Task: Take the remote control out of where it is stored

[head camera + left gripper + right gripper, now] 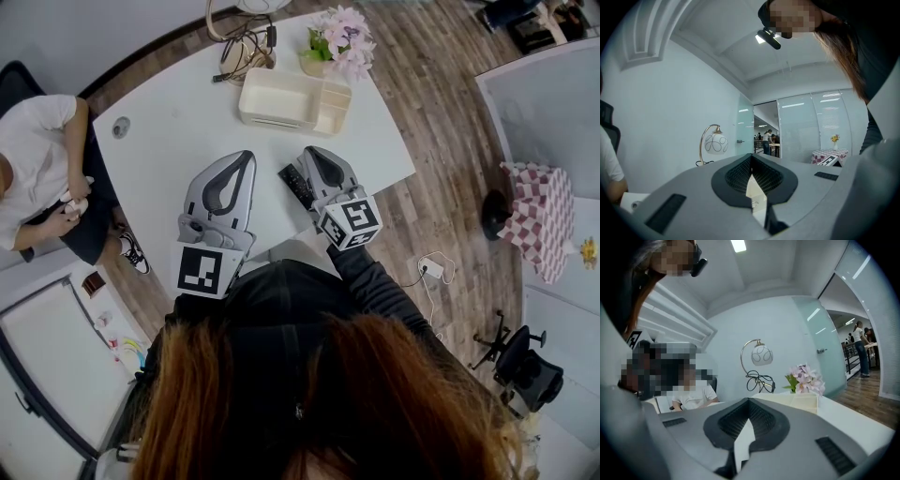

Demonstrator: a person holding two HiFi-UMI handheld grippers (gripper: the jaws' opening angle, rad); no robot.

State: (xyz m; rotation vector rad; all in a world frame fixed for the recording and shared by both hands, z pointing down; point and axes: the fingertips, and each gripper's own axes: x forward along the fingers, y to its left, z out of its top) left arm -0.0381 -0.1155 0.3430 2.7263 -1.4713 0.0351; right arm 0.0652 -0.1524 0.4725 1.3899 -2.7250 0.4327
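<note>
Head view first: the remote control [296, 186] is lying flat on the white table [178, 122], near the edge closest to you and clear of the cream organizer tray [281, 98] further back by the flowers [342, 42]. No dark shape shows in any of the tray's compartments, so if that tray was the storage spot, the main job looks done. The remote is out and set down.

Your right gripper [314, 155] hangs just beside the remote, part of its body over the remote's right edge. It isn't holding it. The right gripper view shows the jaws pressed together at the tips with nothing between them, only the pale table in the gap below, and the tray [801, 401] and flowers [806, 378] beyond.

Your left gripper [247, 156] sits level over the table to the remote's left, apart from it. Its own view shows the jaws closed tip to tip and empty too, with a globe lamp [715, 143] against the far wall.

What's left looks like very little. I'd say you only need to draw both grippers clear. Whether the remote was meant to end up somewhere else, these views can't tell you.
</note>
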